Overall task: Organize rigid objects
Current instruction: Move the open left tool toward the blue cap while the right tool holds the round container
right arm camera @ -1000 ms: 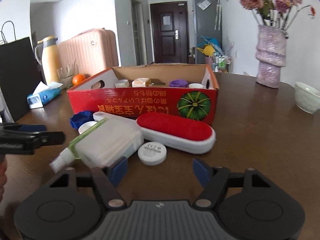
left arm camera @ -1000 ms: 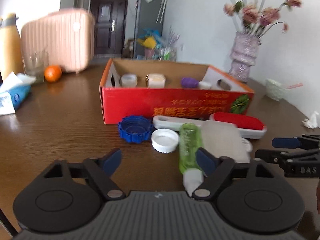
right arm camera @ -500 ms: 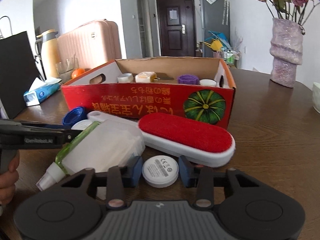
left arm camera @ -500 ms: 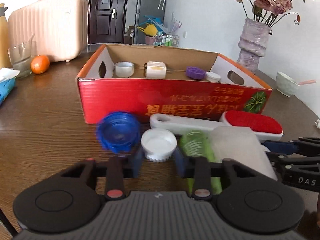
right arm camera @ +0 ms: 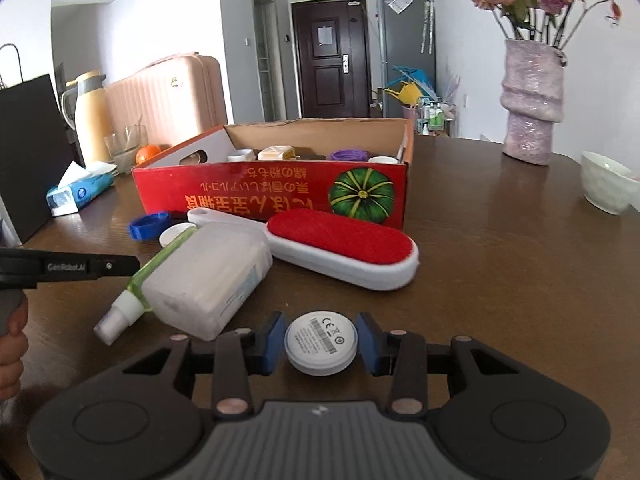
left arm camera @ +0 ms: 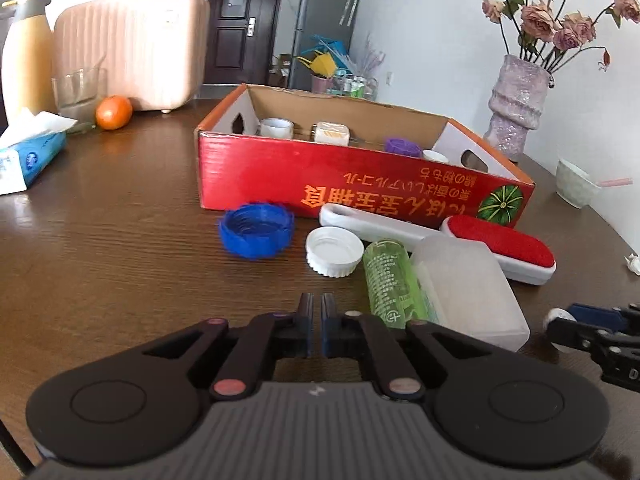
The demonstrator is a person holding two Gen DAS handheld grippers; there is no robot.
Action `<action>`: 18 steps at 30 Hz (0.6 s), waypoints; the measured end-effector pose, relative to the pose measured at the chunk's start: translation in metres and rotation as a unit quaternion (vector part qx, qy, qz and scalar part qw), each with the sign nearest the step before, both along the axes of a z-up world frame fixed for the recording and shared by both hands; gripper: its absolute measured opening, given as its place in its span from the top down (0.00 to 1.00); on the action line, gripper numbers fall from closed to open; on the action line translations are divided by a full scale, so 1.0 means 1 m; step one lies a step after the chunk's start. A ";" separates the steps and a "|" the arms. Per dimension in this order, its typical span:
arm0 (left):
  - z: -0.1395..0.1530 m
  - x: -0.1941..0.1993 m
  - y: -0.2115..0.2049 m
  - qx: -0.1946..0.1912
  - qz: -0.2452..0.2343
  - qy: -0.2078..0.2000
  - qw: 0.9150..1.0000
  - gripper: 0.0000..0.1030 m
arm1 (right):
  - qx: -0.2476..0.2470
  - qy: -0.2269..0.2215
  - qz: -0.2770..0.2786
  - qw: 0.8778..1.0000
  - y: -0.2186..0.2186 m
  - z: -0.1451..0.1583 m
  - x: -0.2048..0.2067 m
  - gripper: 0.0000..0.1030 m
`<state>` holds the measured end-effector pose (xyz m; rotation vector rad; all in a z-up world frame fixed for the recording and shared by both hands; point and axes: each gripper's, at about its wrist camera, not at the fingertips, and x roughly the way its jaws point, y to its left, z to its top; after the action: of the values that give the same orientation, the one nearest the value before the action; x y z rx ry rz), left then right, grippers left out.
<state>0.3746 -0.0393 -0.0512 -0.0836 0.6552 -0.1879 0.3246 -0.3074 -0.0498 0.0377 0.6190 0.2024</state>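
The green bottle (left arm camera: 390, 280) has its cap end hidden behind the left gripper (left arm camera: 316, 330), and the red box (left arm camera: 360, 188) wall hides most of what lies inside it. Bare table (left arm camera: 120, 272) lies open left of the blue cap (left arm camera: 256, 230) and white cap (left arm camera: 334, 250), while the lint brush (right arm camera: 340, 246) and frosted case (right arm camera: 208, 276) crowd the box front. Since a second ago both grippers have closed: the left's fingers now meet on nothing, and the right gripper (right arm camera: 320, 346) clamps the white disc (right arm camera: 320, 342), low over the table near the case.
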 end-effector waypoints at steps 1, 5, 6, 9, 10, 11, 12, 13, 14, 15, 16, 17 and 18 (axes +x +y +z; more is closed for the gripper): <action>0.002 -0.003 0.002 -0.003 0.001 -0.005 1.000 0.96 | 0.002 -0.002 -0.002 1.000 -0.001 0.002 -0.004 0.62; 0.006 -0.011 0.016 -0.018 0.018 -0.022 0.999 0.73 | 0.007 -0.021 0.006 1.000 0.000 0.013 -0.017 0.62; 0.006 -0.009 0.019 -0.019 0.030 -0.025 0.999 0.53 | 0.009 -0.025 0.007 1.000 0.000 0.015 -0.018 0.62; 0.007 0.006 0.021 -0.010 0.040 -0.027 0.999 0.50 | 0.014 -0.028 0.012 0.999 0.001 0.015 -0.014 0.62; 0.008 0.013 0.022 -0.012 0.043 -0.027 0.999 0.49 | 0.016 -0.026 0.013 0.999 0.001 0.014 -0.011 0.62; 0.010 0.021 0.022 -0.013 0.053 -0.027 0.998 0.48 | 0.019 -0.025 0.014 0.999 0.002 0.012 -0.008 0.62; 0.011 0.028 0.023 -0.013 0.062 -0.033 0.997 0.44 | 0.020 -0.022 0.016 0.999 0.002 0.011 -0.005 0.62; 0.012 0.034 0.022 -0.009 0.064 -0.042 0.997 0.40 | 0.021 -0.021 0.018 0.999 0.002 0.009 -0.003 0.62; 0.011 0.042 0.020 0.000 0.058 -0.049 0.997 0.28 | 0.021 -0.021 0.020 0.999 0.003 0.008 0.000 0.62; 0.008 0.054 0.019 0.006 0.038 -0.047 0.998 0.21 | 0.022 -0.020 0.021 0.999 0.003 0.007 0.002 0.62; 0.004 0.064 0.018 0.013 0.020 -0.033 0.999 0.23 | 0.023 -0.019 0.023 0.999 0.002 0.007 0.005 0.62; 0.000 0.073 0.018 0.020 0.015 -0.020 0.999 0.40 | 0.023 -0.018 0.025 0.999 0.002 0.008 0.007 0.62; -0.003 0.078 0.020 0.023 0.026 -0.015 0.999 0.48 | 0.022 -0.021 0.028 0.999 0.002 0.009 0.009 0.62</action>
<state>0.4529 -0.0190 -0.0546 -0.0544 0.6272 -0.1242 0.3331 -0.3050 -0.0406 0.0581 0.5734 0.2699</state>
